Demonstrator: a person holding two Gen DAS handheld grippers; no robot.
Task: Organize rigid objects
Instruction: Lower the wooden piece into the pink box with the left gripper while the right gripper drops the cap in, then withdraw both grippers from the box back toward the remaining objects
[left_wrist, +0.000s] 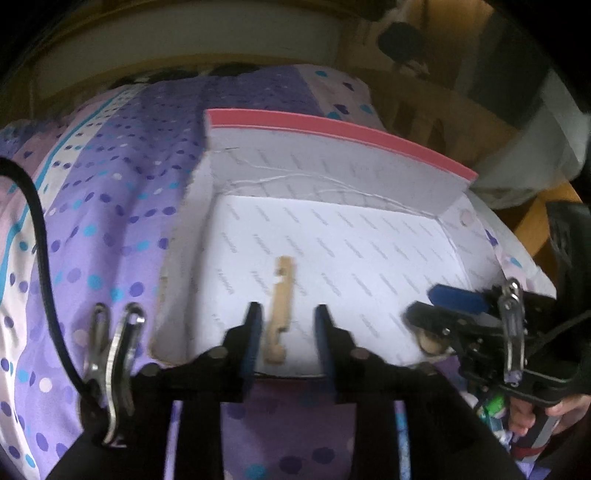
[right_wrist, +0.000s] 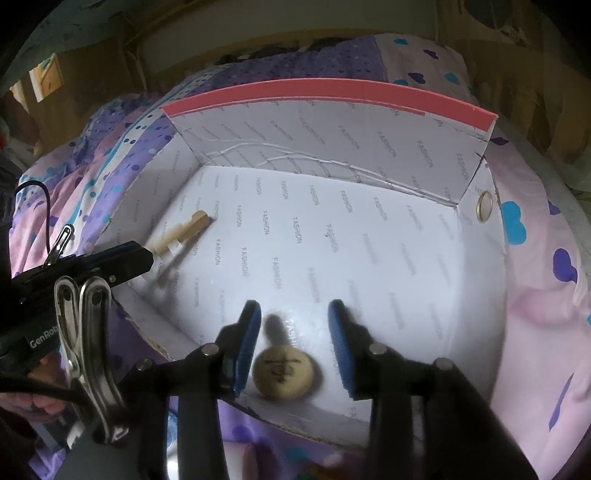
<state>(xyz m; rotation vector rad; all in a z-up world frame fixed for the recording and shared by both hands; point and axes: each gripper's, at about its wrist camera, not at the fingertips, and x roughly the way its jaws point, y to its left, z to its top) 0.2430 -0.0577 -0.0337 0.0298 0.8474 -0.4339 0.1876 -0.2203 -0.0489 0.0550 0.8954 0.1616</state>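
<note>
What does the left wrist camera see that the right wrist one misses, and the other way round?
Only the left view shows the wooden strip lying lengthwise between the left gripper's open jaws, and a thick black cable over the bedspread.

Only the right view shows the writing on the round wooden disc, which lies between the right gripper's open jaws, and a metal eyelet in the box wall.

Both show the white box with its pink rim, with both wooden pieces inside.
</note>
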